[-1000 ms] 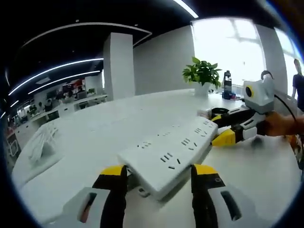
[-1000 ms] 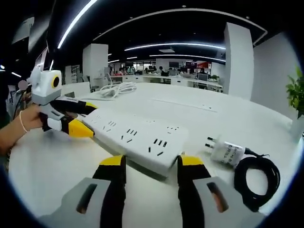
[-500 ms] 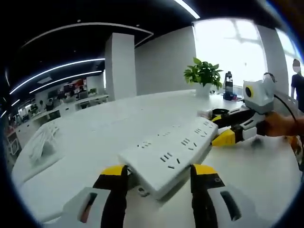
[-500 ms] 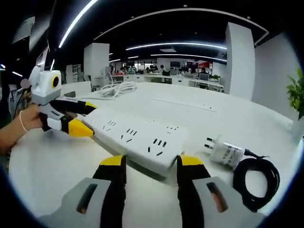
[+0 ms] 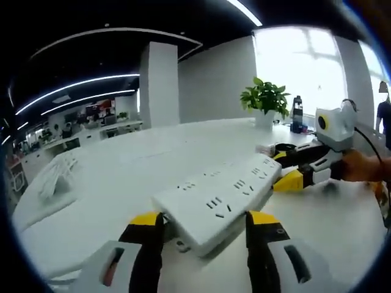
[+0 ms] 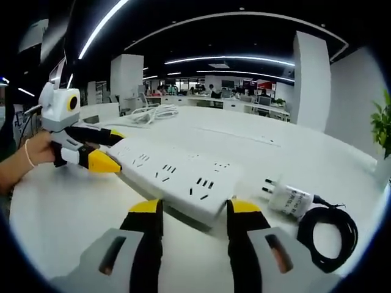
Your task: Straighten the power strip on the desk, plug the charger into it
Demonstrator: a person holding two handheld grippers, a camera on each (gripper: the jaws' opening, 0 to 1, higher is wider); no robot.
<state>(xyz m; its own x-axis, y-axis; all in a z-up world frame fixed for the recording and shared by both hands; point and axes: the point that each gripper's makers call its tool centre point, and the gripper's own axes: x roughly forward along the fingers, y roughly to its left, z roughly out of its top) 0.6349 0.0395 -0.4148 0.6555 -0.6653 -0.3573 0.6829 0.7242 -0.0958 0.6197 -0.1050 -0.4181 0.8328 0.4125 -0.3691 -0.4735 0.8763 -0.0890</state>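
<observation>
Left claw [image 5: 204, 221] brackets one end of the white power strip [image 5: 221, 194], its yellow-tipped jaws either side of the strip's end and close against it, so it appears to grip that end; the strip runs away across the white tabletop [image 5: 110, 201] with its sockets facing up; at the far end, to the right, the right claw [image 5: 292, 168] comes in with a hand [image 5: 366, 166] behind it, one yellow tip above the strip's end and one below; a potted plant [image 5: 266, 101] and a dark bottle [image 5: 297, 112] stand further back by the window.

From the right claw's camera, the left claw [image 6: 105, 149] sits far left, held in a hand [image 6: 30, 155] with a thin wristband, its jaws at the strip's far end [image 6: 174, 177]; the right claw [image 6: 188, 212] brackets the near end the same way (jaws narrow, set to the strip's width); right of it the white charger [image 6: 291, 198] lies on the tabletop [image 6: 67, 213], well apart from the strip, prongs pointing towards it, with its black cable [image 6: 333, 235] coiled just beside; a white cable bundle [image 6: 149, 113] lies further back.
</observation>
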